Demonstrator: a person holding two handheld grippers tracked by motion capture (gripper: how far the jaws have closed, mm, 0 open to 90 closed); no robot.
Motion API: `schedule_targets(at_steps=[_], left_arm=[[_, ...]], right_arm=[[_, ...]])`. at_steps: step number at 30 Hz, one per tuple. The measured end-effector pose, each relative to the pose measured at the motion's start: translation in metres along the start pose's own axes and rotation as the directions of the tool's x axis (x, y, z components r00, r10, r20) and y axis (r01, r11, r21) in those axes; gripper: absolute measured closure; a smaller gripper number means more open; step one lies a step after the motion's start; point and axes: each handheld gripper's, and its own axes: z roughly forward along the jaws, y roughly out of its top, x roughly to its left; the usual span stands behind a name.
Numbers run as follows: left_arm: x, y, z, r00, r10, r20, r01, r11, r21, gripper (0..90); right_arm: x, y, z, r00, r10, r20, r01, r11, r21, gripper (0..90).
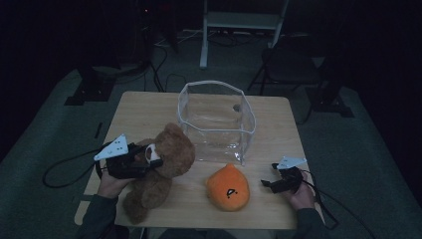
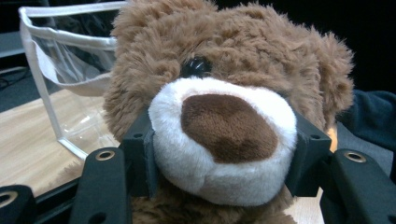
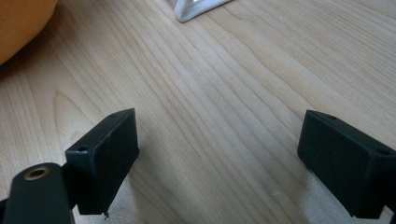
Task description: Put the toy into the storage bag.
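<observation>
Left gripper [image 2: 223, 161]: fingers clamped on the teddy bear's [image 1: 161, 164] white muzzle, a firm protruding hold, bear at the table's [image 1: 278, 129] front-left beside the clear bag [image 1: 216, 122], probably its destination. Right gripper [image 3: 219, 161]: fingers apart, idle near the orange plush [image 1: 228, 188].

The teddy bear [image 2: 233, 60] is shaggy brown plush, its muzzle a shorter, cream-white pile with a smooth dark-brown nose patch and a glossy black bead eye. The left claw [image 2: 224, 161] and right claw [image 3: 219, 168] are matt black plastic with brass-coloured screw eyelets. The worktop [image 3: 224, 93] is pale wood with a fine straight grain and satin finish. The pouch [image 1: 216, 122] is clear, glossy vinyl edged in white cloth binding. The orange plush toy [image 1: 228, 188] looks soft and short-napped.
</observation>
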Motion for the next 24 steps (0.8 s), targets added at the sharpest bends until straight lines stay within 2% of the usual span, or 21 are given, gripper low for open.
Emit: schedule_targets(at_steps=[5, 11, 19, 24], left_arm=[[0.001, 0.003, -0.005, 1.0000, -0.009, -0.005, 0.009, 0.9994, -0.033, 40.8], [0.003, 0.007, -0.007, 0.9999, -0.010, -0.012, 0.009, 0.9988, -0.047, 40.9], [0.006, 0.013, -0.011, 0.9997, -0.022, -0.004, 0.022, 0.9959, -0.088, 40.9], [0.007, 0.018, -0.011, 0.9998, -0.018, -0.013, 0.016, 0.9963, -0.084, 40.9]], right_arm=[[0.000, 0.000, 0.000, 1.0000, 0.000, -0.001, 0.000, 1.000, 0.000, 11.6], [0.000, 0.000, 0.000, 1.0000, -0.001, -0.001, 0.001, 1.000, -0.001, 11.7], [0.000, 0.000, 0.000, 1.0000, -0.002, 0.000, 0.002, 1.000, -0.001, 11.7], [0.000, 0.000, 0.000, 1.0000, -0.002, -0.001, 0.002, 1.000, -0.001, 11.6]])
